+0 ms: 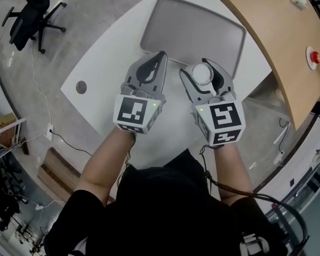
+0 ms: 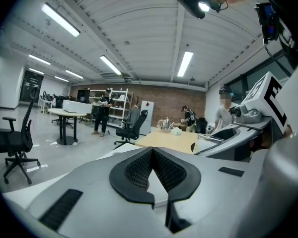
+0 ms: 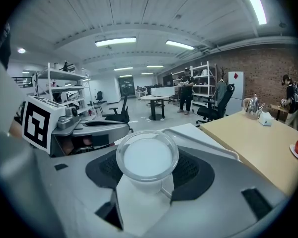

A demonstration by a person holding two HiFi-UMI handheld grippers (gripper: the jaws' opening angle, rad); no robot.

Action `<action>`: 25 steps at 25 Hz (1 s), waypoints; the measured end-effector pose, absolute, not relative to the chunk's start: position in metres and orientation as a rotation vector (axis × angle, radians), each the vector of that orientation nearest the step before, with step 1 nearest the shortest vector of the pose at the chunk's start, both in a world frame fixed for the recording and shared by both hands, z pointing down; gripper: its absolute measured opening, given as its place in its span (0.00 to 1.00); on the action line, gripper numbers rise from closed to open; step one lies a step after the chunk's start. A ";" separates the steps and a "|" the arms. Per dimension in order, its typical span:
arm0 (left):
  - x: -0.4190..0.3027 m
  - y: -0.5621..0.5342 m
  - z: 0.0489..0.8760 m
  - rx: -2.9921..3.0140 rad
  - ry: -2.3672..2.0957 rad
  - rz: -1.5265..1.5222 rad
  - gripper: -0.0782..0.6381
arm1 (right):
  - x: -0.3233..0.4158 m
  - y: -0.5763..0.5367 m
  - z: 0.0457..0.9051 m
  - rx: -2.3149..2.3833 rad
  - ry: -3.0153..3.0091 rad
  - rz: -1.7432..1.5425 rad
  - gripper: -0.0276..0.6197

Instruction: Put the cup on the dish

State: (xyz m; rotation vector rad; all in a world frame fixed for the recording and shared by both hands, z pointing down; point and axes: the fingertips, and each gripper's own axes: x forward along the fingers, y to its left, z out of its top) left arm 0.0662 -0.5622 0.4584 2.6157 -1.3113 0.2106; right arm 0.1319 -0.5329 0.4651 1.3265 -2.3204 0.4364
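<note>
Upright clear cup (image 3: 147, 157) clamped in right tongs (image 1: 204, 67), above white surface (image 1: 101, 79), just short of grey tray (image 1: 192, 31). Beside it left tongs (image 1: 159, 57) together, empty. Best: carry cup forward over tray middle, keep level, lower until base rests flat, then release.

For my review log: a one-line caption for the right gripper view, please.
Right gripper clamps a clear cup upright, a tray ahead of its jaws, open office behind.

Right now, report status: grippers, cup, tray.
Left gripper shut, empty. Right gripper shut on cup, at the tray's near edge. Nothing seen in the way.
</note>
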 end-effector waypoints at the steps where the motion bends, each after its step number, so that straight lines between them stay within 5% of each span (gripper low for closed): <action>1: 0.067 -0.570 0.460 2.619 -1.316 0.208 0.12 | 0.134 -0.539 0.467 1.333 -2.319 0.433 0.43; 25: 0.151 -0.693 0.530 2.664 -1.218 0.256 0.12 | 0.193 -0.661 0.538 1.421 -2.231 0.421 0.43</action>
